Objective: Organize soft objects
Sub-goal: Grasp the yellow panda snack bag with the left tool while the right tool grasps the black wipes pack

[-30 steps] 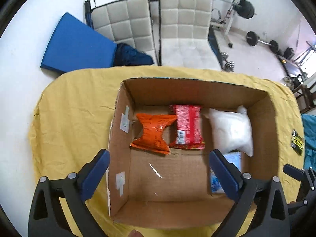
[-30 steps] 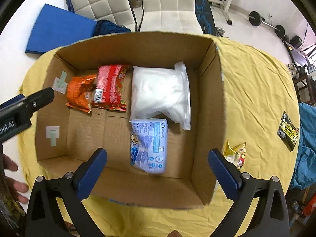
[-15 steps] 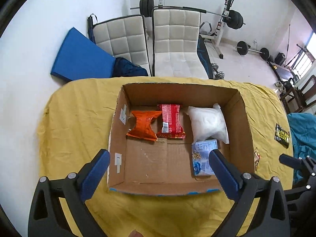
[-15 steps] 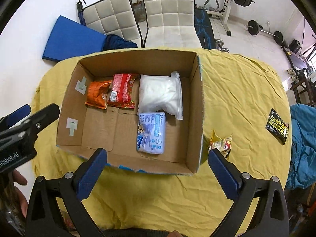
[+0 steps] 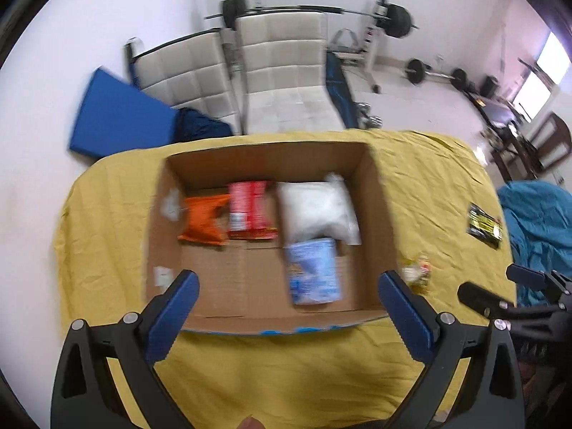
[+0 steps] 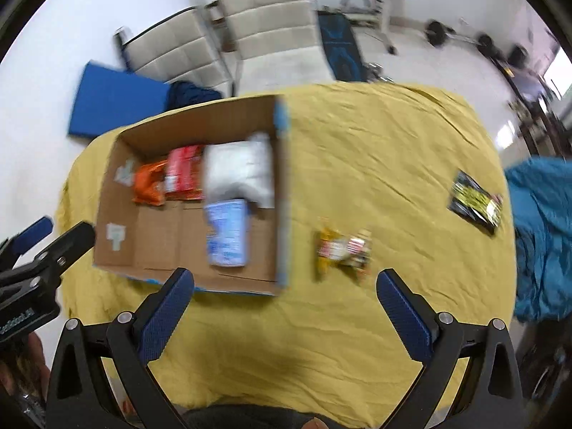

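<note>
An open cardboard box point(image 5: 379, 214) point(image 6: 282, 193) stands on a table under a yellow cloth point(image 5: 286, 364). Inside lie an orange packet point(image 5: 203, 223), a red packet point(image 5: 250, 209), a white pouch point(image 5: 314, 211) and a pale blue packet point(image 5: 312, 271). On the cloth to the box's right lie a yellow snack packet point(image 6: 341, 248) and a black-and-yellow packet point(image 6: 475, 202). My left gripper point(image 5: 286, 307) is open and empty above the box's near wall. My right gripper point(image 6: 286, 304) is open and empty above the cloth, near the yellow snack packet.
Teal fabric point(image 6: 540, 236) hangs at the table's right edge. Beyond the table are two white padded chairs point(image 5: 279, 71), a blue mat point(image 5: 118, 121) and weight equipment point(image 5: 393, 25). The other gripper shows at each view's side point(image 5: 500, 296) point(image 6: 39, 250).
Both grippers have pulled back and up from the box, which now looks smaller. The right gripper has swung right, bringing the loose packets on the cloth into view. Both stay open.
</note>
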`<state>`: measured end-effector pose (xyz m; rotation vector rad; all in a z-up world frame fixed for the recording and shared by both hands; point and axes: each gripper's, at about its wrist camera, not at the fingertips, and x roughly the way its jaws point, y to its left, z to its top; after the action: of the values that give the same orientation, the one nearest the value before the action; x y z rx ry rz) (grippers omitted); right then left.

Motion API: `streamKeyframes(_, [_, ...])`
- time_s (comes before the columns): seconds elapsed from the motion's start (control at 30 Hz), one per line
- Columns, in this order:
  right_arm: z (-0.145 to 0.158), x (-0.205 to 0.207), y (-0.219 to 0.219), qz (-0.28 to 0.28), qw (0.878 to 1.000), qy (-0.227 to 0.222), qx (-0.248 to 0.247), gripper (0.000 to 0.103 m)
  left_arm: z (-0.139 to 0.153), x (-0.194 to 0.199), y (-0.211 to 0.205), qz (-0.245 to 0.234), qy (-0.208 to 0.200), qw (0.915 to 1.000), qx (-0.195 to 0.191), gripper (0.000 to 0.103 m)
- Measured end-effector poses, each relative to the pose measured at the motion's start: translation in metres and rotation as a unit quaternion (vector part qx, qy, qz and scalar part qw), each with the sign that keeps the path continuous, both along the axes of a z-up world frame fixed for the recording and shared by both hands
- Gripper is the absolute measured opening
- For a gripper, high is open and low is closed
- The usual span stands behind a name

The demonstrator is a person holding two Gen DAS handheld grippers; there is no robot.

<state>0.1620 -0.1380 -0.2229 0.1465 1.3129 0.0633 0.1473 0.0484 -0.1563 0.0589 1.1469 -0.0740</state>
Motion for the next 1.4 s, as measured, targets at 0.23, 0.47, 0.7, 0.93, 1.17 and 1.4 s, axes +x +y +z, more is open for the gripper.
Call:
streamKeyframes(0.23, [-0.022, -0.015, -0.133, -0.101, 0.994, 0.032, -0.023, 0.103, -0.027, 0.025, -0.116, -0.093, 0.047, 0.9939, 0.038, 0.102])
streamKeyframes(0.47, [-0.056, -0.021, -0.232, -0.126, 0.989, 0.073, -0.026, 0.103, -0.100, 0.052, -0.225, -0.251, 0.107, 0.9504, 0.150, 0.102])
streamKeyframes(0.7, [-0.093, -0.011, -0.288, -0.095, 0.988, 0.110, -0.058, 0.103, -0.193, 0.067, -0.254, -0.333, 0.218, 0.8899, 0.223, 0.102])
streamKeyframes(0.93, [-0.124, 0.003, -0.302, -0.072, 0.986, 0.136, -0.058, 0.103, -0.250, 0.062, -0.260, -0.364, 0.283, 0.8490, 0.258, 0.102])
streamKeyframes(1.17, [-0.142, 0.032, -0.299, -0.025, 0.988, 0.141, -0.056, 0.103, -0.266, 0.058, -0.262, -0.337, 0.299, 0.8592, 0.242, 0.042])
streamKeyframes(1.4, [-0.175, 0.095, -0.289, 0.113, 0.975, 0.116, -0.153, 0.103, -0.243, 0.078, -0.250, -0.209, 0.268, 0.9289, 0.146, 0.038])
